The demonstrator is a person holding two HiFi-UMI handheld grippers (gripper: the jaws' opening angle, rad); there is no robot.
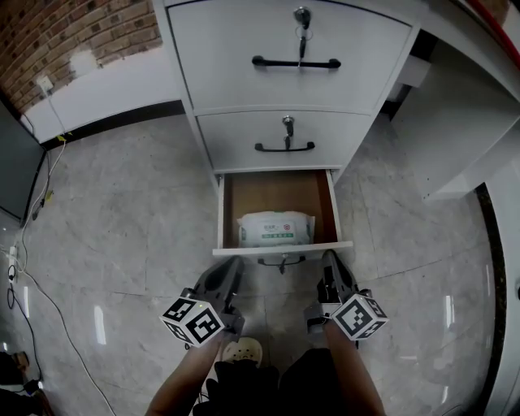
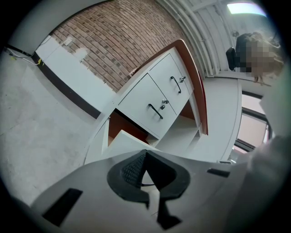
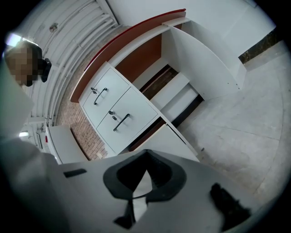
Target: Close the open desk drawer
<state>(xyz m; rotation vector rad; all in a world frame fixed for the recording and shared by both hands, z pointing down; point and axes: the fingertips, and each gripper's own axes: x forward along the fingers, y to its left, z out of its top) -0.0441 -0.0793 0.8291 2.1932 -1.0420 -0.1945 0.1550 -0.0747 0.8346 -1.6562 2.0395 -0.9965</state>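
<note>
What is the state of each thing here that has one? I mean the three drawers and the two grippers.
Top drawer: closed, key in its lock.
Middle drawer: closed, also with a key in its lock.
Bottom drawer: pulled open, pack of wipes lying inside.
Left gripper: jaws together, holding nothing.
Right gripper: jaws together, holding nothing.

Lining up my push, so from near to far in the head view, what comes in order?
left gripper and right gripper side by side → open drawer front → pack of wipes → middle drawer handle → top drawer handle
</note>
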